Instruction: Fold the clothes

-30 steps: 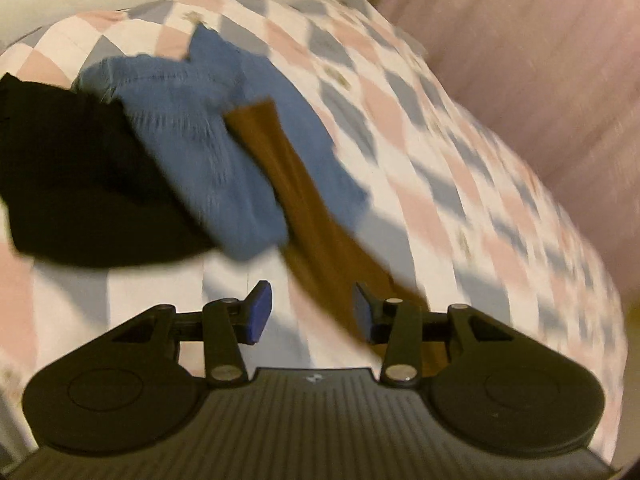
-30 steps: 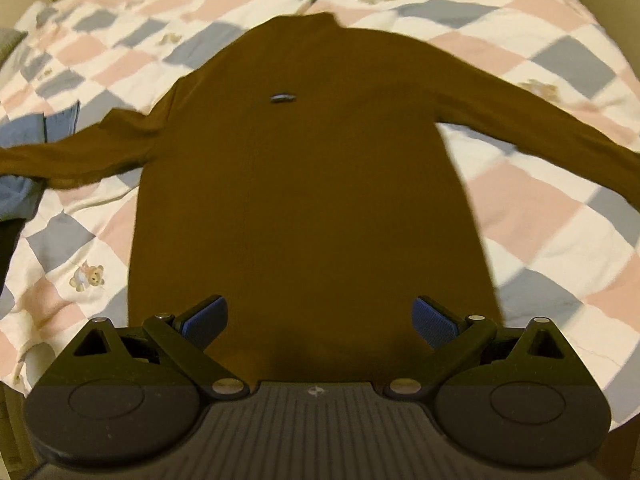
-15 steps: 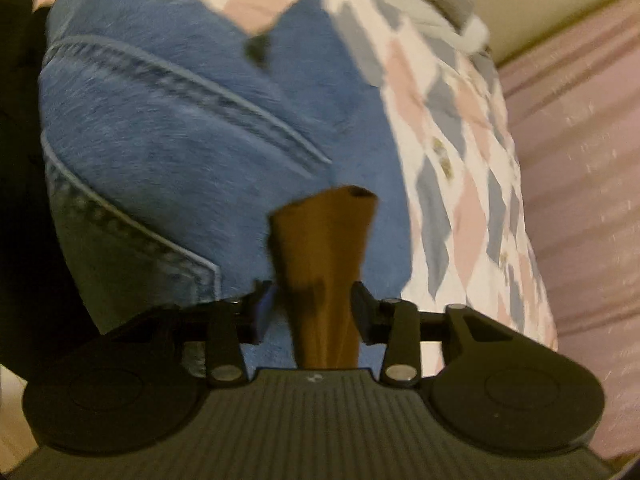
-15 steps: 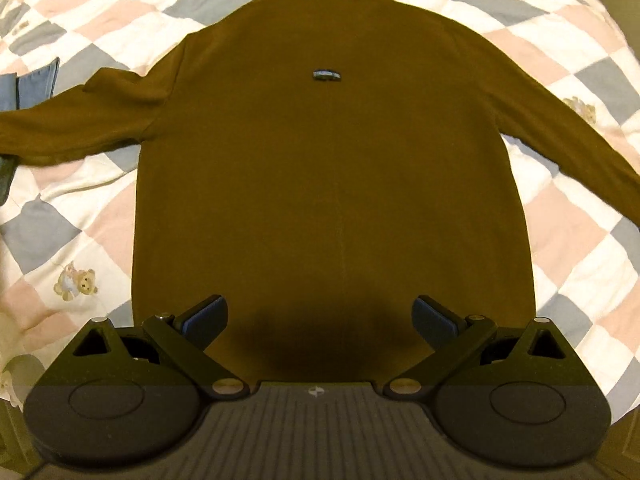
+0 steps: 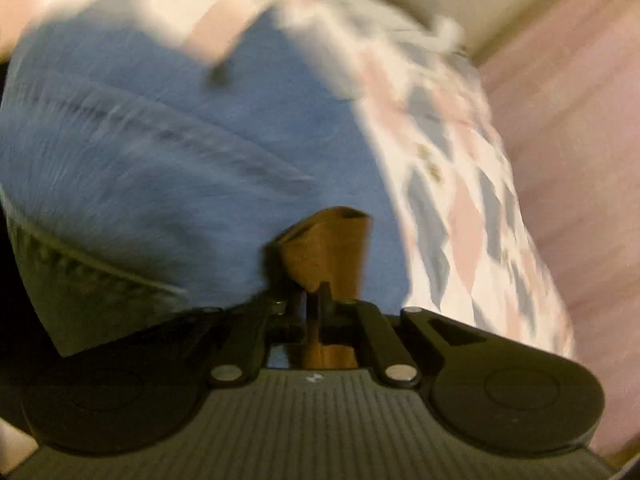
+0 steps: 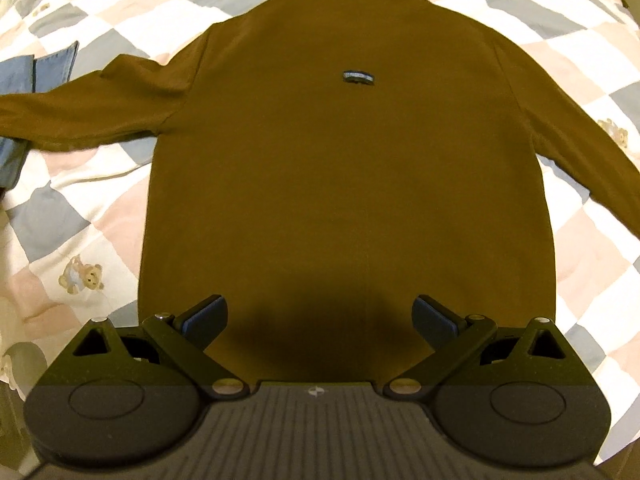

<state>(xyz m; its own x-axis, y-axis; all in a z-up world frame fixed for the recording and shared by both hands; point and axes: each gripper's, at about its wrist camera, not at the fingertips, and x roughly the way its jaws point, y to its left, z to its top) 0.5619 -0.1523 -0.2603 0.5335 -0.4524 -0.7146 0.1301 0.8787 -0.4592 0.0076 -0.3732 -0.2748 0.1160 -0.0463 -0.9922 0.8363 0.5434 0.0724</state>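
Brown sleeve cuff [image 5: 328, 248] pinched in blurred left tongs [image 5: 316, 300]; right tongs [image 6: 320, 320] spread.

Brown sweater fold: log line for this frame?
left gripper: shut on sleeve cuff, over jeans | right gripper: open, above hem | brown sweater: flat on quilt, unfolded

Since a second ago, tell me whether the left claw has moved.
Yes. The left claw has closed in on the brown sleeve cuff lying over the blue jeans, which now fill its view, and it has shut on the cuff.
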